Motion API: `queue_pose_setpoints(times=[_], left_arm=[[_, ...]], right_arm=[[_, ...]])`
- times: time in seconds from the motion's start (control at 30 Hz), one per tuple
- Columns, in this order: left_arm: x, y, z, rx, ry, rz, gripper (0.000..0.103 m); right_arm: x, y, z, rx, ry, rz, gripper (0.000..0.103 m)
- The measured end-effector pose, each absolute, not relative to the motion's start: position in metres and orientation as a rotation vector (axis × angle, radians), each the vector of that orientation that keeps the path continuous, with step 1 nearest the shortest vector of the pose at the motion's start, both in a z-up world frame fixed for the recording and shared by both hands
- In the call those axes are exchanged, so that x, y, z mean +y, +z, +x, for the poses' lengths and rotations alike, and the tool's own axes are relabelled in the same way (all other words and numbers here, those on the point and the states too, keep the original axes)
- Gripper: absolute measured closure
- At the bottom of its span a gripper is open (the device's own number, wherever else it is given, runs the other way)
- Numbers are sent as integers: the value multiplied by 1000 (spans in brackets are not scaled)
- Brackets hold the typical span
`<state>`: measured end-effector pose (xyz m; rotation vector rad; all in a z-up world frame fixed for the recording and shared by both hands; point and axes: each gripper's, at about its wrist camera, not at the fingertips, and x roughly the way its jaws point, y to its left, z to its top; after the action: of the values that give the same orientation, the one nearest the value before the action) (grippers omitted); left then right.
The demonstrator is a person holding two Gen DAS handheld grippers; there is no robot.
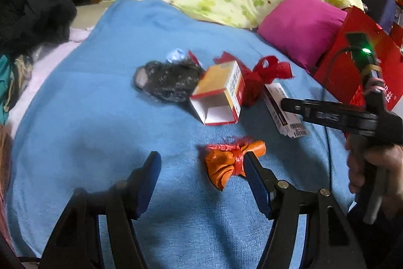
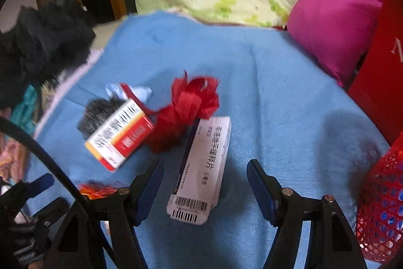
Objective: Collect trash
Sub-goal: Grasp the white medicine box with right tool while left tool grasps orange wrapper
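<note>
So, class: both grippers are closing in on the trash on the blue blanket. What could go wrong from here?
1. The left gripper is open with the orange wrapper against its right pad, not centred; closing may just nudge it away.
2. The white box lies only partly between the right gripper's open jaws, so it may twist out.
3. The red ribbon touches that box and may drag along.
</note>
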<state>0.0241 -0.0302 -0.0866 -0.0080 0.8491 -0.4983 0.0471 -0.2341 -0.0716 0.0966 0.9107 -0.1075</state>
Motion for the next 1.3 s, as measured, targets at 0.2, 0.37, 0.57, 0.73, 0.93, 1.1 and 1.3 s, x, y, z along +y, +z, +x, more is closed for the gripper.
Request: queue_pose_setpoints(times=[0.2,0.37,0.57,0.73,0.93,1.1,1.3], left_arm=[[-38,-87,28,835,-538,14,35],[-44,-92,34,864,-582,-25,35],[-54,-96,37,872,-599,-5,35],[-58,-101,36,904,-662,-27,51],[-71,-96,18,929,-888,-45,57],[-76,-92,8,913,-914,16,35],[-82,-91,12,855,-847,52,35]], right_arm=[[-230,-90,60,1001,-92,95,59],[-234,-84,44,984,-71,98,62],[-262,-72,25,965,-66,203,62],[-278,-75,11,986,-17,302,62],[-289,-80,6,1021,-42,312,61],[-300,-81,3,1035,-93,309,43],[-308,-77,-2,1014,-112,301,42]])
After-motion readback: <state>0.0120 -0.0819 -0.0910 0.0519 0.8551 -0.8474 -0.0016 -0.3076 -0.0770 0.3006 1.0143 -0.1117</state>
